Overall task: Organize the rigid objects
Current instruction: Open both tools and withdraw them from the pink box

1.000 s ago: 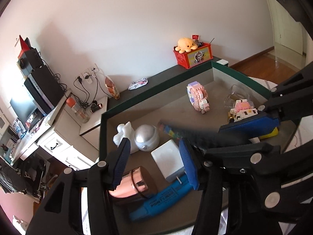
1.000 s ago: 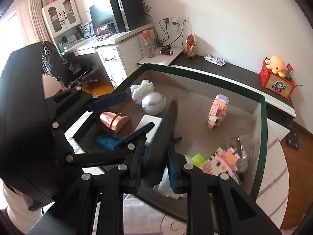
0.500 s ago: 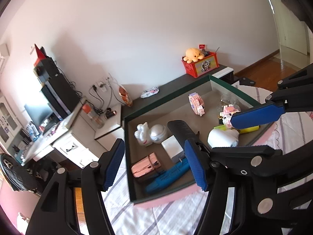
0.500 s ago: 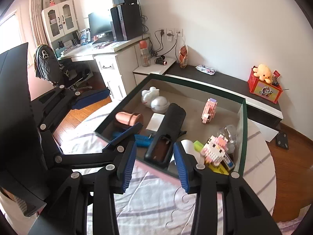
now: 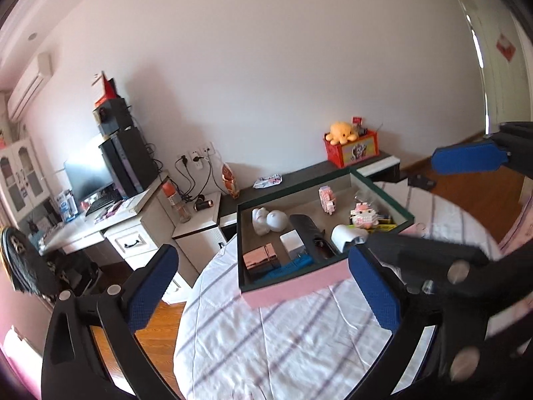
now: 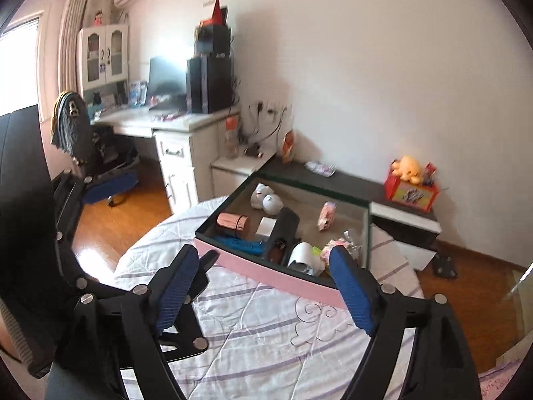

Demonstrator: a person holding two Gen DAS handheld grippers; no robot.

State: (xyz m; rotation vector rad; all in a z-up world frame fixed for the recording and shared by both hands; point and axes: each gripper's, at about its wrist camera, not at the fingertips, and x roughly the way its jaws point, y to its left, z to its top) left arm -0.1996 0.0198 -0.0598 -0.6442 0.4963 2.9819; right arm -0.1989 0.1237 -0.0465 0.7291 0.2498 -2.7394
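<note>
Bedroom with white walls, wooden floor, a white desk (image 6: 173,123) far left carrying a monitor and black speakers. Round bed (image 6: 266,326) under a white quilt with purple stripes in the foreground. On its far edge, a shallow box (image 5: 299,288) with pink outer wall and dark green rim. Inside the box: a long black case (image 5: 308,233) lying in the middle, a white mug (image 5: 344,235) on its side just right of it, a rose-gold container (image 5: 260,256) and a blue tool (image 5: 286,268) near the front left, a white square block (image 5: 293,243), a white figurine (image 5: 261,220) beside a silver dome (image 5: 278,220) at the far left, a pink brick toy (image 5: 326,198) standing toward the far wall, a pink-and-white brick figure (image 5: 364,216) at the right. Left hand-held gripper (image 5: 266,293) spread wide, jaws just opened further, nothing between them. Right hand-held gripper (image 6: 263,286) likewise parted and empty after opening, held apart from the box on its near side. Red crate (image 6: 411,193) with an orange plush on a dark shelf behind.
</note>
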